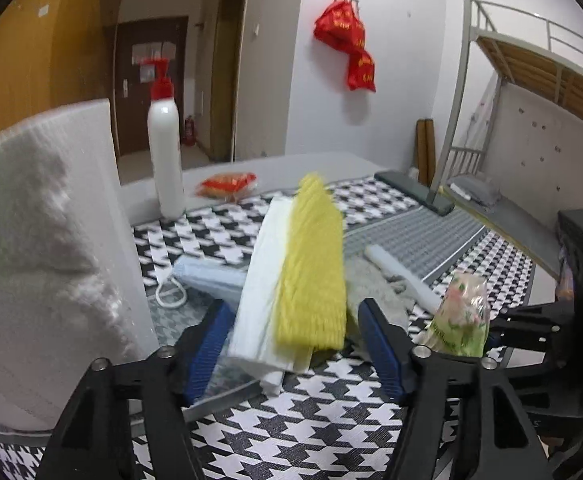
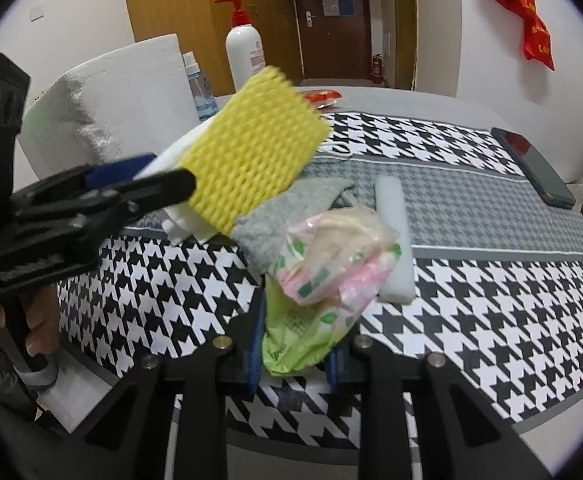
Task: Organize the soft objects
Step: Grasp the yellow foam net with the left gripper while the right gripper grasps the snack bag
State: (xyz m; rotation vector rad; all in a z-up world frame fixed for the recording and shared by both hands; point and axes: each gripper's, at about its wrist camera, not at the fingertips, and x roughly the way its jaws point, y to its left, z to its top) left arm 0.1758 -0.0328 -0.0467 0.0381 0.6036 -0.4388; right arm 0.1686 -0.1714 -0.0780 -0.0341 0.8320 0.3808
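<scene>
The left gripper (image 1: 291, 344) stands wide, its blue-padded jaws spread to either side of a yellow foam net sleeve (image 1: 311, 264) and the white foam sheet (image 1: 259, 280) stacked under it. In the left wrist view neither pad visibly touches the stack; in the right wrist view the sleeve (image 2: 255, 152) juts up and forward, tilted, from the left gripper's fingers (image 2: 163, 188), so whether it is gripped cannot be told. The picture is blurred around the sleeve.

The right gripper (image 2: 295, 344) is closed on a green-and-pink plastic packet (image 2: 323, 280), whose crumpled lower end sits pinched between the jaws while its upper part leans over a gray cloth (image 2: 283, 216) and a white foam tube (image 2: 391, 240) on the houndstooth tablecloth (image 2: 491, 280). A pale blue face mask (image 1: 207, 276) lies beyond the left jaw. A large white foam block (image 1: 43, 240) stands at the left, beside a white pump bottle (image 1: 167, 152).
</scene>
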